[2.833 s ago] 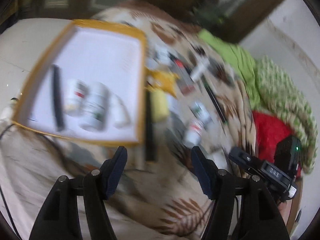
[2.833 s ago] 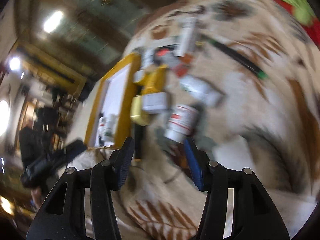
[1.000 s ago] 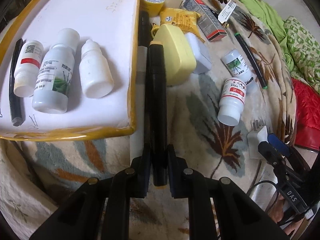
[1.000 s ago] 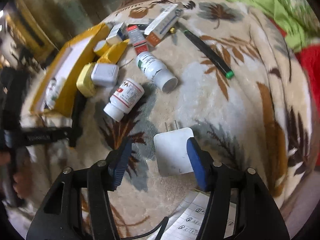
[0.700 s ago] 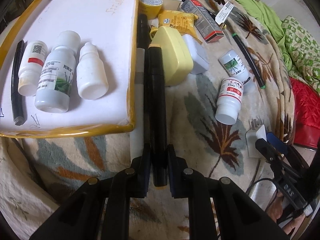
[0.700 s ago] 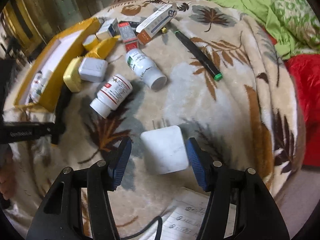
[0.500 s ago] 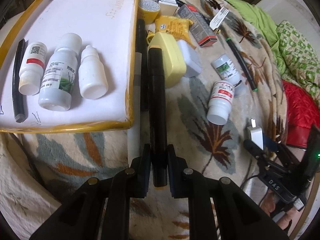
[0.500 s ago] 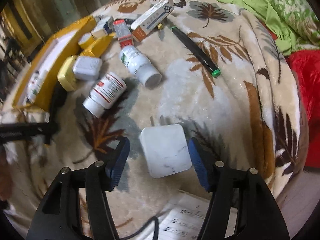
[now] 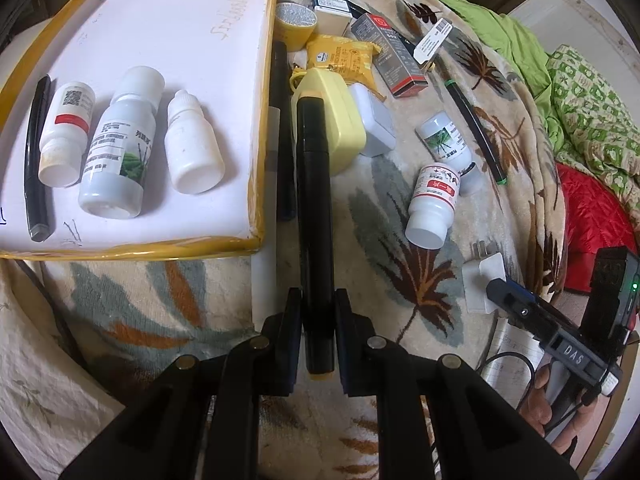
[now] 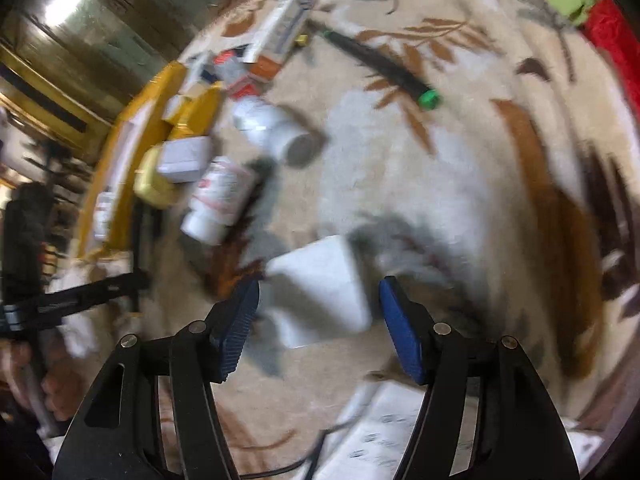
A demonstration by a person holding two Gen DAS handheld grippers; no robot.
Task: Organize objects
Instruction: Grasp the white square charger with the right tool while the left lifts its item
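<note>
My left gripper [image 9: 316,300] is shut on a long black marker [image 9: 314,200] that points away over the leaf-patterned blanket, just right of the yellow-edged white tray [image 9: 258,168]. In the tray lie three white bottles [image 9: 120,148] and a black pen [image 9: 36,160]. My right gripper [image 10: 318,300] has its jaws opening, one on each side of a white plug adapter [image 10: 320,284] lying on the blanket; the blue pads do not press on it. That adapter [image 9: 480,280] also shows in the left wrist view beside the right gripper [image 9: 516,304].
Loose on the blanket are two white pill bottles [image 9: 434,204], a yellow case [image 9: 332,120], a grey-white box [image 9: 376,120], a green-capped black pen [image 9: 476,132], cartons [image 9: 392,56] and a yellow pouch [image 9: 344,56]. Green and red bedding [image 9: 580,128] lies at right. A paper sheet [image 10: 384,424] lies near me.
The right gripper has widened, rolled and sunk closer around the white adapter. The left gripper has kept its hold on the marker and barely moved.
</note>
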